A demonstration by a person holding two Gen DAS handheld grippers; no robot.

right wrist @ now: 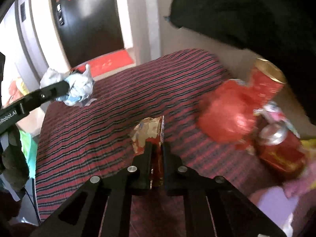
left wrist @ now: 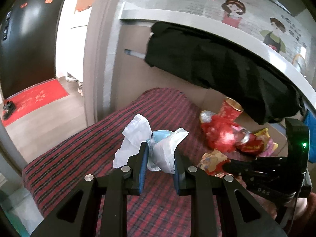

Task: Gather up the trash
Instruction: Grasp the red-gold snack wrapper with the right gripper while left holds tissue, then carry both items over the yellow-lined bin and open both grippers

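Wrapper (right wrist: 151, 133) on the striped bedcover (right wrist: 110, 106) is pinched in the right gripper (right wrist: 157, 148); left gripper (left wrist: 160, 152) clamps crumpled tissue (left wrist: 156, 148). Lift both straight up, clear the red bag (right wrist: 225, 108) and can (right wrist: 280, 150).

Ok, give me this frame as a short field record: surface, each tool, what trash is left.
surface: red-and-black striped cloth
left tool: shut on crumpled white-and-blue tissue wad
right tool: shut on torn red-and-tan snack wrapper
left to collect: red plastic bag, red drink can, red paper cup with gold rim
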